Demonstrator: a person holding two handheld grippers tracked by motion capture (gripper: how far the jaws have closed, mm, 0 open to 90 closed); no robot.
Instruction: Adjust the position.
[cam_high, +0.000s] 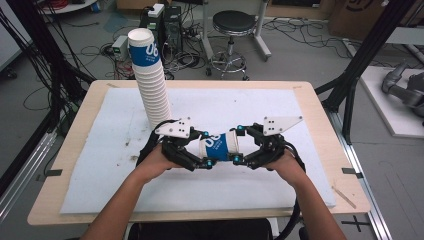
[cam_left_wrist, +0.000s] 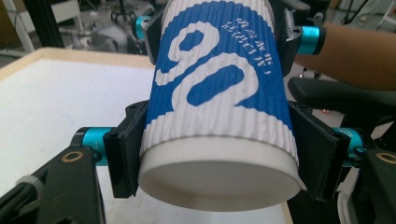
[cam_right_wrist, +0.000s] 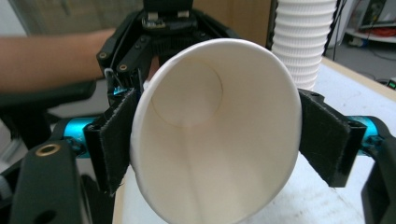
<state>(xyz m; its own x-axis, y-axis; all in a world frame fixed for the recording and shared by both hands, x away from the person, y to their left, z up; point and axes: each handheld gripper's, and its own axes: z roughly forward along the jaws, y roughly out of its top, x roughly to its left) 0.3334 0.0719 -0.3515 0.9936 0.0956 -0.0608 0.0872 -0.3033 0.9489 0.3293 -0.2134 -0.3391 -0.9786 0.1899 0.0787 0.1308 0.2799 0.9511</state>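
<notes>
A paper cup (cam_high: 218, 145) with a blue and white ribbed sleeve lies on its side in the air just above the white mat (cam_high: 280, 107), held from both ends. My left gripper (cam_high: 206, 148) is shut on its base end, the pads (cam_left_wrist: 123, 158) pressing the cup (cam_left_wrist: 219, 93) from both sides. My right gripper (cam_high: 237, 143) is shut on the rim end, with the cup's open mouth (cam_right_wrist: 215, 130) facing its camera between the pads (cam_right_wrist: 327, 140). A tall leaning stack of the same cups (cam_high: 150, 75) stands on the mat just behind the left gripper.
The mat covers a wooden table (cam_high: 320, 115). On the floor beyond the far edge are a black stool (cam_high: 232, 30), a computer case (cam_high: 167, 22) and tangled cables. Black frame posts (cam_high: 370, 45) rise at the right. The cup stack (cam_right_wrist: 303, 42) stands close to the grippers.
</notes>
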